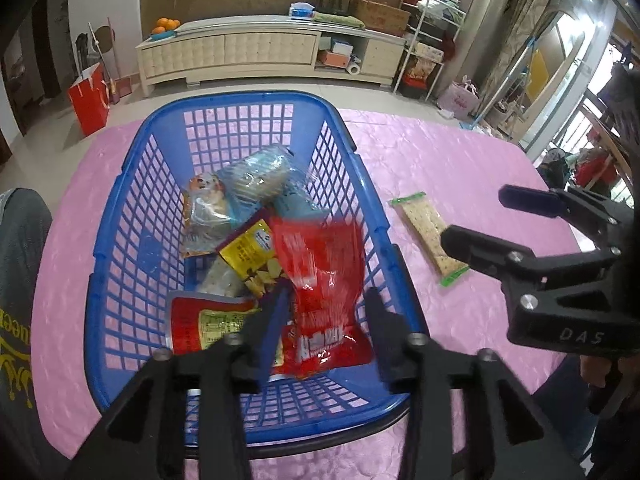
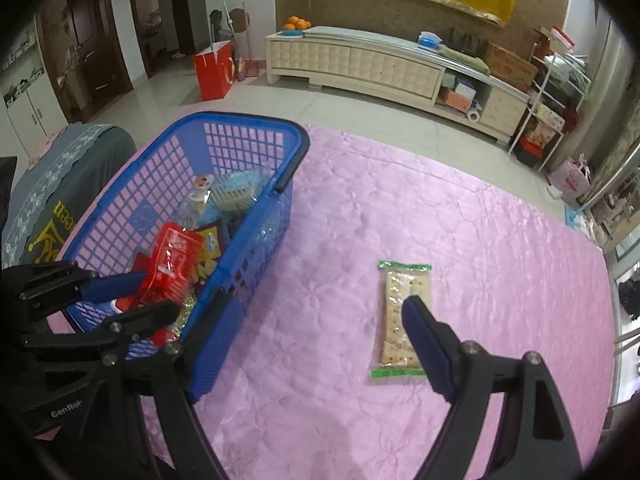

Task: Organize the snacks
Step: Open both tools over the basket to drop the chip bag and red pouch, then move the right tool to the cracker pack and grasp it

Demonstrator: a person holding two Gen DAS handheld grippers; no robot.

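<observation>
A blue plastic basket [image 1: 120, 184] [image 2: 256, 224] stands on the pink tablecloth and holds several snack packets. My left gripper [image 1: 326, 312] [image 2: 138, 294] is open above the basket's near end. A red packet [image 1: 320, 260] [image 2: 172, 272] shows blurred between its fingers, apparently loose and dropping. A cracker packet with green ends [image 1: 430, 236] [image 2: 402, 320] lies on the cloth right of the basket. My right gripper [image 2: 316, 320] [image 1: 472, 220] is open, low over the cloth, between the basket and the cracker packet.
The pink cloth [image 2: 400, 200] covers the table to its far and right edges. A person's grey shirt [image 1: 20, 280] is at the left. A cream cabinet [image 1: 260, 52], a red bag [image 1: 90, 98] and shelves stand beyond on the floor.
</observation>
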